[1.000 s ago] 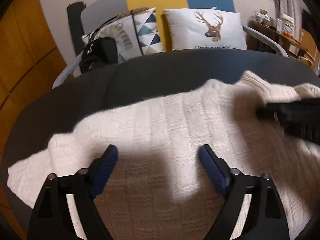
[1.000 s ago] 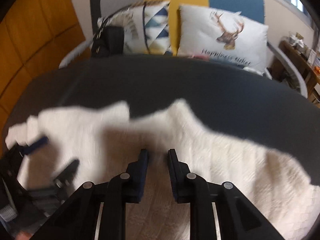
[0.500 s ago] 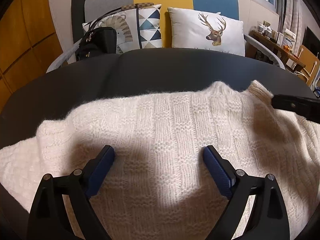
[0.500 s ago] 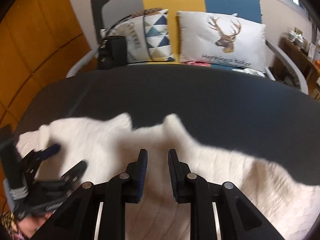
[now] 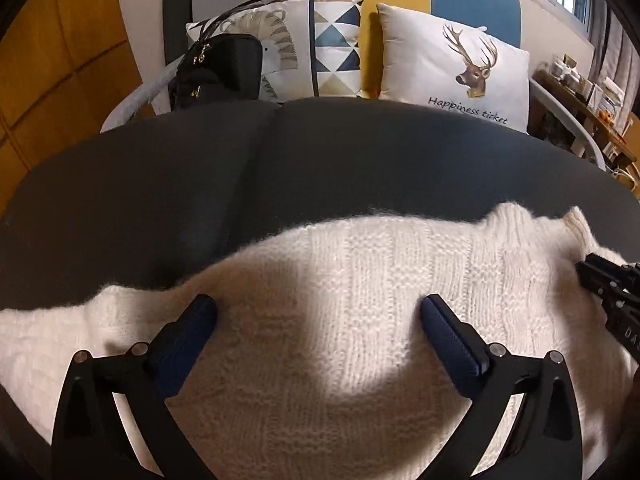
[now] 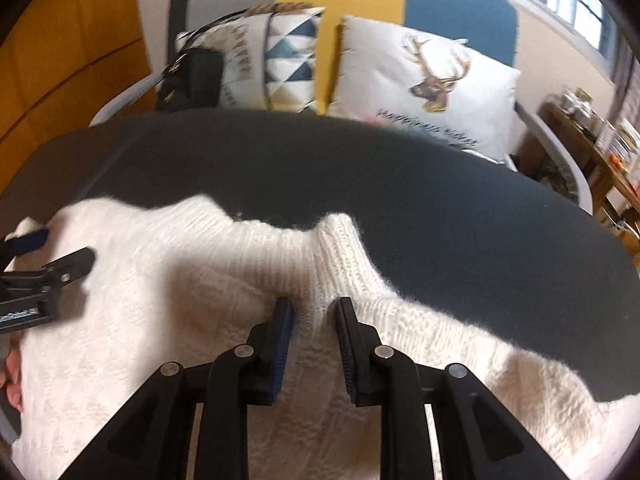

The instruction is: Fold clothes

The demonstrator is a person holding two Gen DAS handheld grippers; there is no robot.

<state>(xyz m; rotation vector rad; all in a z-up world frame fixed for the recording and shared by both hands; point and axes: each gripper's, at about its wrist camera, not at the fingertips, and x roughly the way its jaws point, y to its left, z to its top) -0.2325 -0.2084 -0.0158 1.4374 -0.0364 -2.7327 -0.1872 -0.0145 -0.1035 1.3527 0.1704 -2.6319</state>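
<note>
A cream knitted sweater (image 5: 360,280) lies spread on a dark grey cushion (image 5: 320,160). My left gripper (image 5: 318,304) hovers just over its body with the blue pads far apart; the jaws are opening and grip nothing. In the right wrist view the left gripper (image 6: 56,249) sits at the sweater's left end. My right gripper (image 6: 314,306) is near the ribbed collar (image 6: 340,240), jaws narrow and pinching a ridge of knit. The right gripper's fingers (image 5: 600,280) show at the right edge of the left wrist view.
Behind the cushion stand a deer-print pillow (image 5: 460,68), a triangle-pattern pillow (image 5: 332,44) and a black bag (image 5: 216,72). A cluttered wooden shelf (image 5: 580,92) is at the far right. A hand (image 6: 10,376) shows at the left edge. Bare cushion lies beyond the sweater.
My left gripper's jaws have spread wider and it has shifted across the sweater, whose far edge now sits lower in its view. The right gripper has kept its narrow gap and moved slightly.
</note>
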